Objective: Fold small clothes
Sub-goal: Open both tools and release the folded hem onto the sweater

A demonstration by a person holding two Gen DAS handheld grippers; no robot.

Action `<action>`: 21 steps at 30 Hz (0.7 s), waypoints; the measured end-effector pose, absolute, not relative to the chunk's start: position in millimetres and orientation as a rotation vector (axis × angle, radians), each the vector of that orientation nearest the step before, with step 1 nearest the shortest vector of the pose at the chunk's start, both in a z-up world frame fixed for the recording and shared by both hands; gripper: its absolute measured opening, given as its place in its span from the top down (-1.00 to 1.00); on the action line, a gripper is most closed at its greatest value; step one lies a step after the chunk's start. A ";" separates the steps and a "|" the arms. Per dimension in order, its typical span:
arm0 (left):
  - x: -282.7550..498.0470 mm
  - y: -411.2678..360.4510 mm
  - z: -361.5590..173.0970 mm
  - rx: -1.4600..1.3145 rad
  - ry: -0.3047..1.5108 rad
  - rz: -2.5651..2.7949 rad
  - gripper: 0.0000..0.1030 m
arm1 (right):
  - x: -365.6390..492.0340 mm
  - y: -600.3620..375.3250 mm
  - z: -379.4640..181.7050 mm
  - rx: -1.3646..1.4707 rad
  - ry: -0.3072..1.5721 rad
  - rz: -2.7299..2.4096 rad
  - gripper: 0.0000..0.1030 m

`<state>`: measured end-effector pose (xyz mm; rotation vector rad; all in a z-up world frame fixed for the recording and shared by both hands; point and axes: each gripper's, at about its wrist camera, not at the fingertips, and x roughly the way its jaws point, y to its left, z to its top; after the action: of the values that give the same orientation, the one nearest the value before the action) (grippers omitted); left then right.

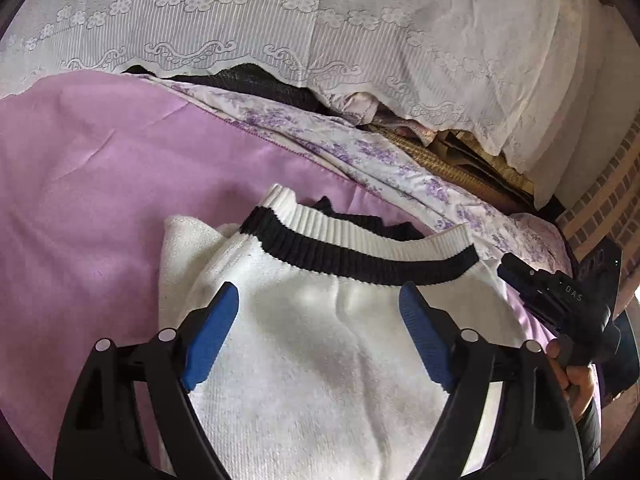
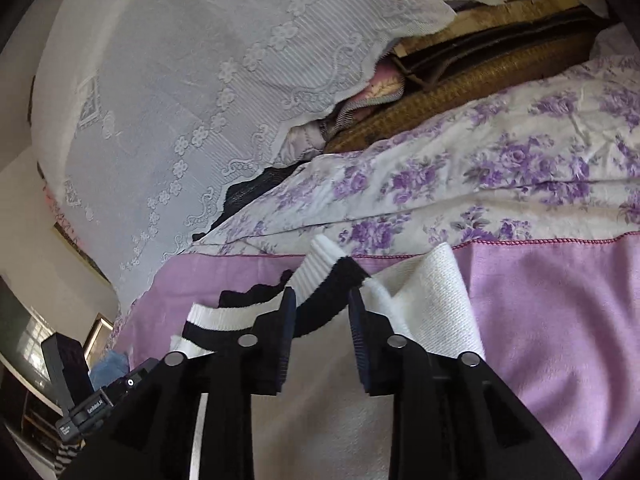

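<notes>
Lilac sheet (image 1: 80, 200); right gripper (image 1: 516, 276) body reads "DAS".

open lilac sheet (image 1: 80, 200) left of sweater (image 1: 300, 340)

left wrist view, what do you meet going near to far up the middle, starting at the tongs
left tongs → white knit garment → its black and white ribbed band → purple sheet → floral cloth → white lace cover
</notes>
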<state>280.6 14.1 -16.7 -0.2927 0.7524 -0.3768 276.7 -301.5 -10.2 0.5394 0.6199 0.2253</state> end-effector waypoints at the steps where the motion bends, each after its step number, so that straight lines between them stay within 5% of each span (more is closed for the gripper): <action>1: 276.2 11.8 -14.5 -0.287 0.751 -0.398 -0.66 | 271.2 -289.9 -6.0 0.500 0.616 0.257 0.30; 7: 261.4 -13.2 -37.2 -0.079 0.844 -0.357 -0.70 | 247.1 -234.2 -15.4 0.358 0.732 0.363 0.30; 12: 239.0 -32.5 -41.2 0.152 0.785 -0.205 -0.87 | 233.9 -226.5 -32.1 0.258 0.791 0.258 0.54; 21: 193.3 -21.7 -37.1 0.097 0.821 -0.231 -0.89 | 179.3 -206.4 -32.0 0.128 0.825 0.209 0.30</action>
<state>193.3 -21.7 -37.1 0.0965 0.8210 -0.2308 179.3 -206.4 -32.0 0.1278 0.8247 0.2088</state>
